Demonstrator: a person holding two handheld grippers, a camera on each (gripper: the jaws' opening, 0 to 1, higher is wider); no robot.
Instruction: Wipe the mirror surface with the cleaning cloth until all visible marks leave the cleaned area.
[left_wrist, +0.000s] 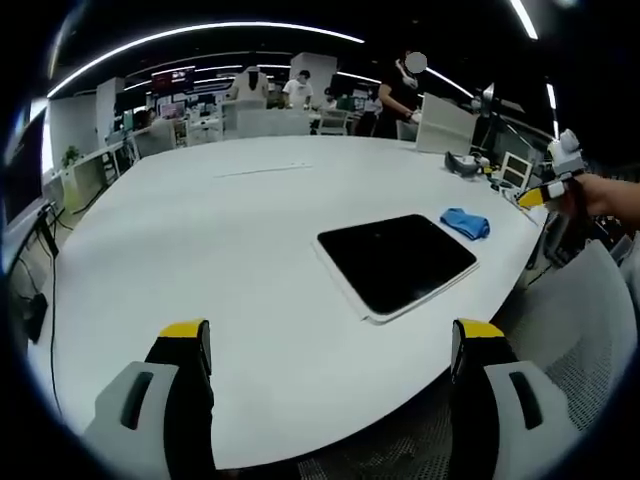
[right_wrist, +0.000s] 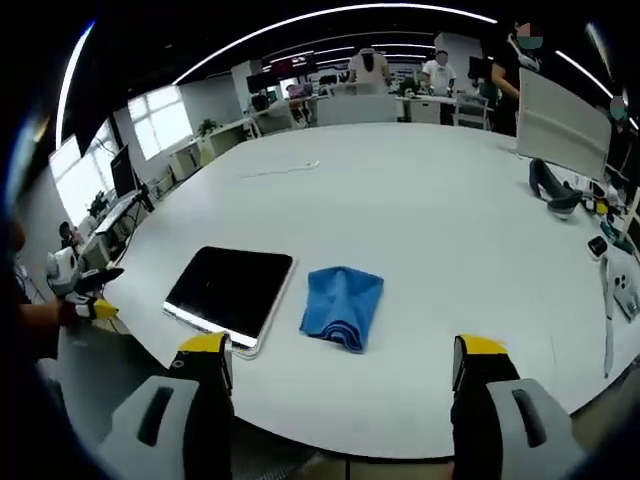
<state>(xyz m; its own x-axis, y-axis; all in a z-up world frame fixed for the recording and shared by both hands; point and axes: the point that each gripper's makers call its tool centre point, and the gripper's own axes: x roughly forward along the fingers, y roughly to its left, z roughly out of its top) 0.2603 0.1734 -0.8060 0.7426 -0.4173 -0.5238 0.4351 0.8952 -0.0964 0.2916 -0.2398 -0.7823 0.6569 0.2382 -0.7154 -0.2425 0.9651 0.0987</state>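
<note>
You hold both the left gripper (left_wrist: 330, 345) and right gripper (right_wrist: 340, 360) spread and empty short of the mirror (right_wrist: 231, 289), flat near the tabletop (right_wrist: 420, 220) edge, cleaning cloth (right_wrist: 342, 305) just beside it, evidently staged for pickup.

Blue cloth (right_wrist: 342, 305) (crumpled) beside flat mirror (right_wrist: 231, 288)

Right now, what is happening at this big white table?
A person holds a gripper in each hand above a white table. A dark mirror lies flat near the table edge, with a blue cleaning cloth beside it. Left gripper and right gripper are both open and empty; the cloth lies untouched, so wiping has not begun.
</note>
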